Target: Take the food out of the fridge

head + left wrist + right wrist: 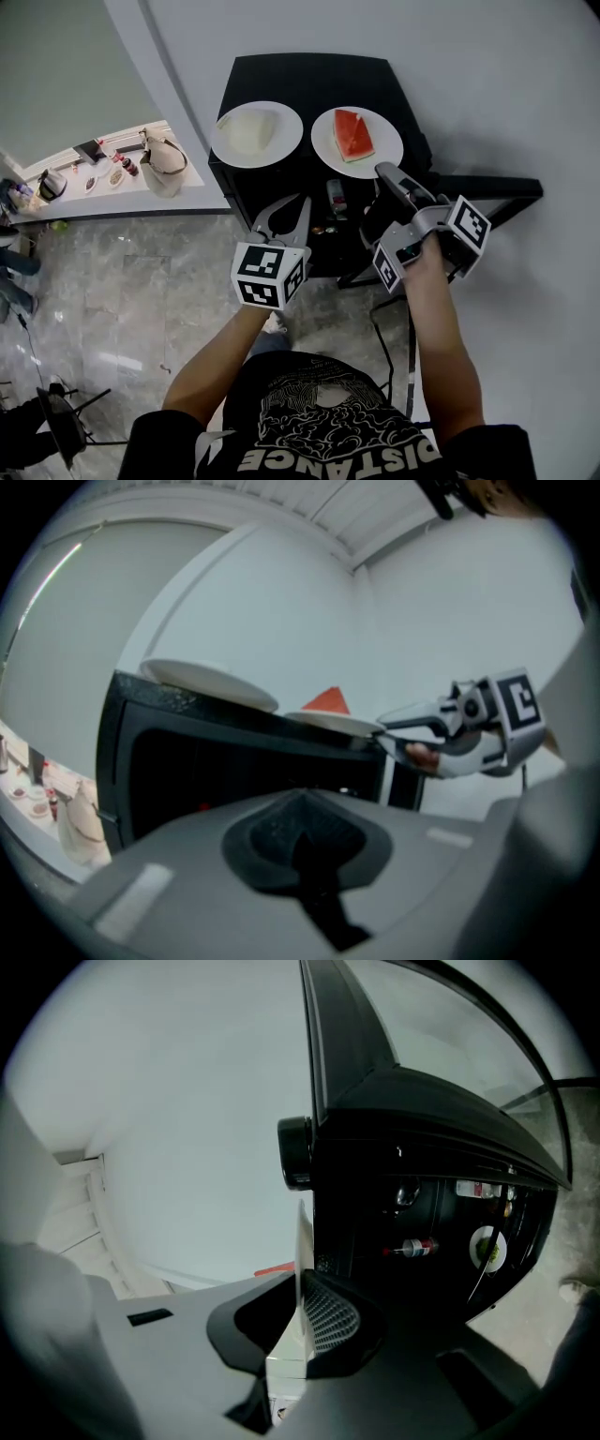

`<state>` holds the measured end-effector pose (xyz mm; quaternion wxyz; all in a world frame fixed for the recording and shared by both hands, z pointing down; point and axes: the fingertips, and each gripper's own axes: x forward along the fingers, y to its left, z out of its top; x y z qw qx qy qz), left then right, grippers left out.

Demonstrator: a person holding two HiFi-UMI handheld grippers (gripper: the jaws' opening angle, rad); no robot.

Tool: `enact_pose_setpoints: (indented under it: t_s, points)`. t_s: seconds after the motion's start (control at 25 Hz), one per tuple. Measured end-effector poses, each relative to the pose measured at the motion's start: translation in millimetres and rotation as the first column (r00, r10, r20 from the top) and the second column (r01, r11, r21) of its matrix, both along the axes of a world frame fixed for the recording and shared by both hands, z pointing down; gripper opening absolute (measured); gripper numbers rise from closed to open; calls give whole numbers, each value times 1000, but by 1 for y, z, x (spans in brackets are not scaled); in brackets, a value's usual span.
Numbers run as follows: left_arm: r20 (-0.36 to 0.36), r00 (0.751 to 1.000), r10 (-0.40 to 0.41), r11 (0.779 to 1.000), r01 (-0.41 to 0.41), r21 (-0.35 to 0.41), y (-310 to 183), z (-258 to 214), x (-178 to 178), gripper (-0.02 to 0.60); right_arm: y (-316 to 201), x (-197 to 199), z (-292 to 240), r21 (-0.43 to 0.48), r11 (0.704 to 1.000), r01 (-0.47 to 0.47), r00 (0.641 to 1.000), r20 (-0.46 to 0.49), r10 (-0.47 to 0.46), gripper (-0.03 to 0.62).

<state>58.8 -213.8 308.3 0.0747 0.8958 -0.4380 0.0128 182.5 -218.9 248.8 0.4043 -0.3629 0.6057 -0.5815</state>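
The right gripper (302, 1312) is clamped on the rim of a round white plate (323, 150) bearing a red watermelon wedge (352, 134). The plate rests atop the small black fridge (309, 75). The left gripper (305, 836) is closed and empty.

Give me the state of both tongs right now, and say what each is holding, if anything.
Left tongs: closed, nothing between them.
Right tongs: closed on the rim of the watermelon plate.
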Motion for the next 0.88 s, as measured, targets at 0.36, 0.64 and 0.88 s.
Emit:
enact_pose_setpoints:
  t_s: [0.36,0.64,0.88]
  points:
    - [2,999,34,999,-34,-7,-16,4,-2,3,-21,-2,-3,13,997,-70,997,18,70,18]
    - [-2,999,51,999,-51,-19,-37,7,-4,2,-41,-7,-1,56,995,-78,996,52,75,18]
    - [1,999,54,998,-54,-21,-31,9,-3,2,-36,-5,-2,95,993,-69,995,79,62,57]
